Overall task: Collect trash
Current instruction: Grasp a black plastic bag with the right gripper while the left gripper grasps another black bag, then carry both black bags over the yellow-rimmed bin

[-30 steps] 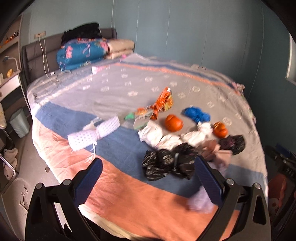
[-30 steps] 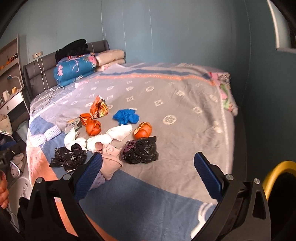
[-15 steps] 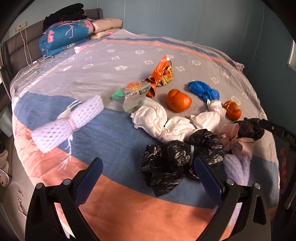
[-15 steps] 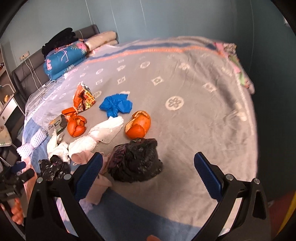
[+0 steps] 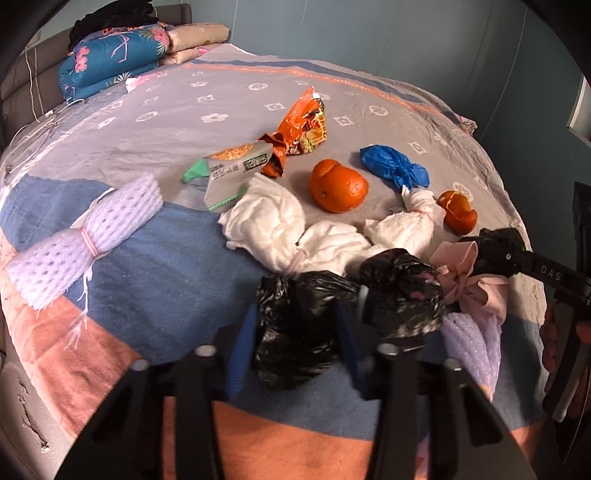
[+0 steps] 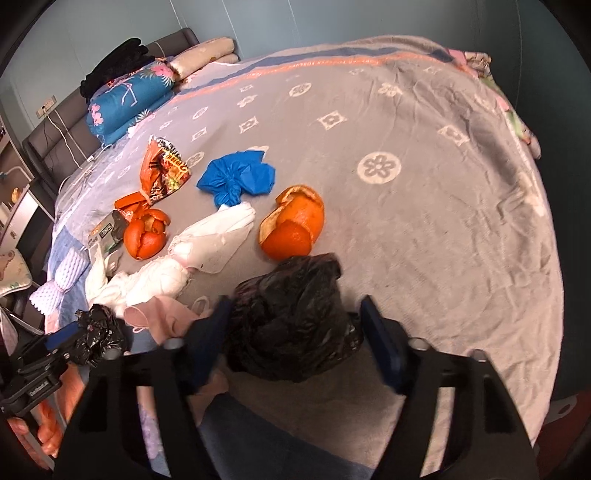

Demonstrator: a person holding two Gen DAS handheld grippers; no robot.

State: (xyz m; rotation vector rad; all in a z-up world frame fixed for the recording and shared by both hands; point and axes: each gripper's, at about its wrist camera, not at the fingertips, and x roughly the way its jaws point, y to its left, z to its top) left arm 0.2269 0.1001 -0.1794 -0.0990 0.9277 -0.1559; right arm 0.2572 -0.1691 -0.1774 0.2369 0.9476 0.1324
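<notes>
Our left gripper [image 5: 295,332] just closing, pads pinching black bag [image 5: 295,325]; right gripper [image 6: 295,328] closing around upright black bundle [image 6: 291,317], contact unclear.

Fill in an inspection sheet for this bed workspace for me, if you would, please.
Surface: wrinkled patterned blanket on a bed.
Job's things: two-lobed black bag, larger black bag, white tied bundles, blue bag, snack wrappers, oranges with peel, foam nets, pink bundle.
Clutter: folded quilt, pillows at the headboard.
Grippers: left gripper jaws, just closing, press the two-lobed bag; right gripper jaws, just closing, flank the larger bag, contact unclear.
Cables: white cables near the headboard.
Surroundings: teal wall; shelving.
</notes>
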